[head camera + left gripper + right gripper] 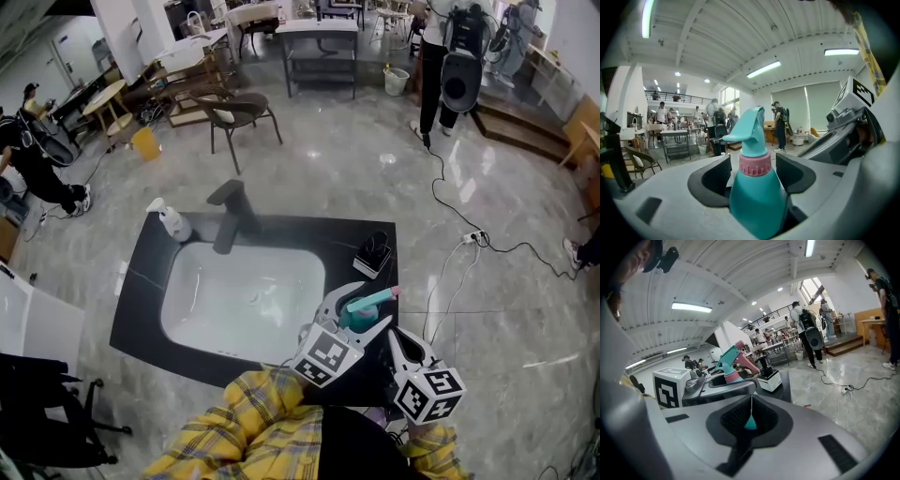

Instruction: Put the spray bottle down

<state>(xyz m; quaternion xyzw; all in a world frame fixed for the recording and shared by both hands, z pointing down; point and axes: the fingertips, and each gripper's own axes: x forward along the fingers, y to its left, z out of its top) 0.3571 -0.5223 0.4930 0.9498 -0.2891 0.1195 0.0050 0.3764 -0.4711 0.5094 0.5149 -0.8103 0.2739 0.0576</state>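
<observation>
The left tongs (752, 172) held the blue-green spray bottle (757, 201) tight by its body, just under its pink ring (755, 164). The bottle seemed to be up over the near right corner of the dark worktop (141, 281), beside the white sink (187, 281). The right tongs (750, 416) were pressed together with nothing in them. If the bottle was let go too high or tilted, it might tip over, roll into the sink, or fall off the edge.
</observation>
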